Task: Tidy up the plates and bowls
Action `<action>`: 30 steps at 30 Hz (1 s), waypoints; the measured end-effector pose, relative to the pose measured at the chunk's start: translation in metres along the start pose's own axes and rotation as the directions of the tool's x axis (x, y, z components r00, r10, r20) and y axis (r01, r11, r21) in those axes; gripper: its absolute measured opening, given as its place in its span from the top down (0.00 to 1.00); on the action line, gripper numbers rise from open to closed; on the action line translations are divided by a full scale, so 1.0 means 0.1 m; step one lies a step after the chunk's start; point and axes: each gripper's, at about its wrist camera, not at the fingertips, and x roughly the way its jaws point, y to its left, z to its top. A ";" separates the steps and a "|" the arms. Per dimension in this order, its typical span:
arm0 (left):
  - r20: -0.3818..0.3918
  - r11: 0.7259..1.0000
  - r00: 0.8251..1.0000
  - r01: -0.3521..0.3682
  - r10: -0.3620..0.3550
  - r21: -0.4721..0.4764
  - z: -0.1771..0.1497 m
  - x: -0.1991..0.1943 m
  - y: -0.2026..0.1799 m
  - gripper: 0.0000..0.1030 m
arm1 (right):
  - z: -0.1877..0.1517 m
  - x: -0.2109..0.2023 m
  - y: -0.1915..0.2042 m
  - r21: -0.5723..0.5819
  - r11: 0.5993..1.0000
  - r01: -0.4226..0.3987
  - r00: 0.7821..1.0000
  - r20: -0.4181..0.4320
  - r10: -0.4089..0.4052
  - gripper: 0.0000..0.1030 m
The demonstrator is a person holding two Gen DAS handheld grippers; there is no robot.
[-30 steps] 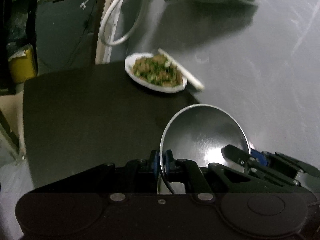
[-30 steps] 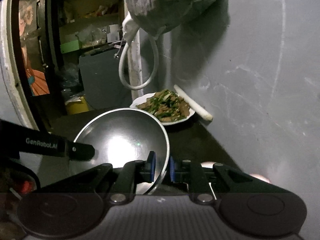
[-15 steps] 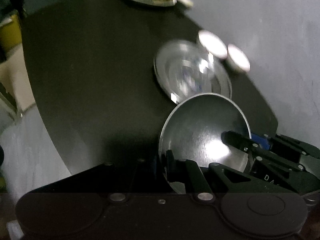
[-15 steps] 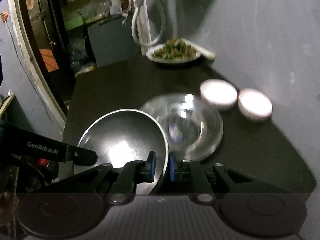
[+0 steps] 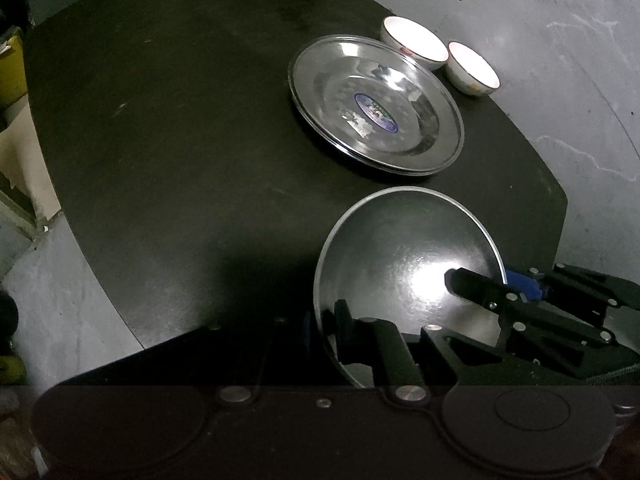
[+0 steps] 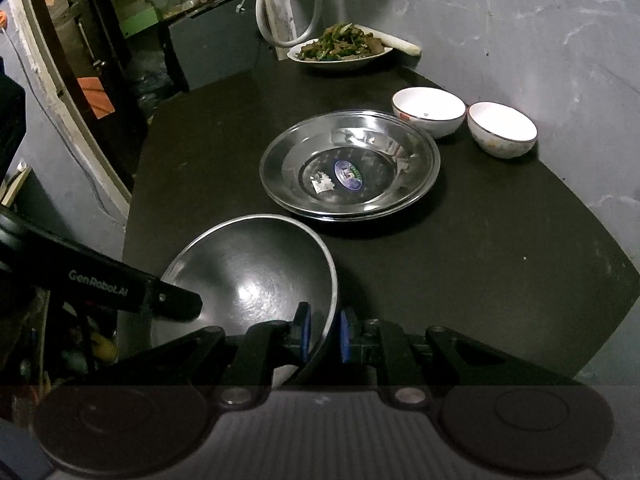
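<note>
- One steel bowl, empty, held above the near edge of the black table; the left gripper pinches its left rim, the right gripper its right rim.
- Steel plates: stacked, count unclear; sticker and scraps in the top one.
- Two empty white bowls, beside the plates.
- Right view only: full dish of stir-fried greens, hose loop.

dim home kitchen, dark table, plate of food, steel plates
</note>
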 end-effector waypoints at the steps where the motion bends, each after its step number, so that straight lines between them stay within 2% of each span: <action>1: -0.002 1.000 1.000 -0.002 0.002 -0.001 0.01 0.00 -0.01 0.88 | 0.00 0.01 -0.01 0.003 1.000 -0.003 1.000 -0.005 0.003 0.84; 10: 0.023 0.999 0.999 -0.032 0.033 -0.023 0.00 -0.06 -0.02 0.78 | -0.04 0.05 -0.08 0.025 0.998 -0.050 0.998 -0.023 0.051 0.75; 13: 0.046 0.998 0.997 -0.054 0.055 -0.019 -0.04 -0.15 -0.03 0.63 | -0.06 0.04 -0.12 0.037 0.997 -0.063 0.998 -0.013 0.064 0.64; 15: 0.072 0.997 0.995 -0.072 0.073 -0.027 -0.05 -0.25 -0.03 0.54 | -0.07 0.03 -0.16 0.053 0.996 -0.072 0.997 -0.003 0.072 0.51; 17: 0.097 0.995 0.991 -0.091 0.094 -0.035 -0.03 -0.34 -0.05 0.44 | -0.09 -0.01 -0.21 0.071 0.994 -0.079 0.997 0.011 0.078 0.45; 22: 0.164 0.987 0.974 -0.149 0.156 -0.054 0.16 -0.50 -0.18 0.22 | -0.06 -0.15 -0.44 0.115 0.991 -0.075 0.995 0.067 0.068 0.21; 23: 0.178 0.985 0.969 -0.164 0.172 -0.058 0.22 -0.50 -0.22 0.20 | -0.04 -0.18 -0.51 0.121 0.990 -0.069 0.995 0.083 0.059 0.16; 25: 0.203 0.978 0.957 -0.195 0.207 -0.076 0.33 -0.49 -0.30 0.15 | 0.01 -0.23 -0.65 0.134 0.989 -0.055 0.991 0.127 0.038 0.15; 27: 0.208 0.972 0.950 -0.216 0.231 -0.094 0.46 -0.44 -0.39 0.14 | 0.03 -0.28 -0.81 0.149 0.988 -0.044 0.983 0.185 0.016 0.08; 30: 0.219 0.970 0.945 -0.230 0.242 -0.080 0.73 -0.34 -0.53 0.13 | 0.09 -0.29 -1.08 0.191 0.980 -0.058 0.970 0.242 0.010 0.05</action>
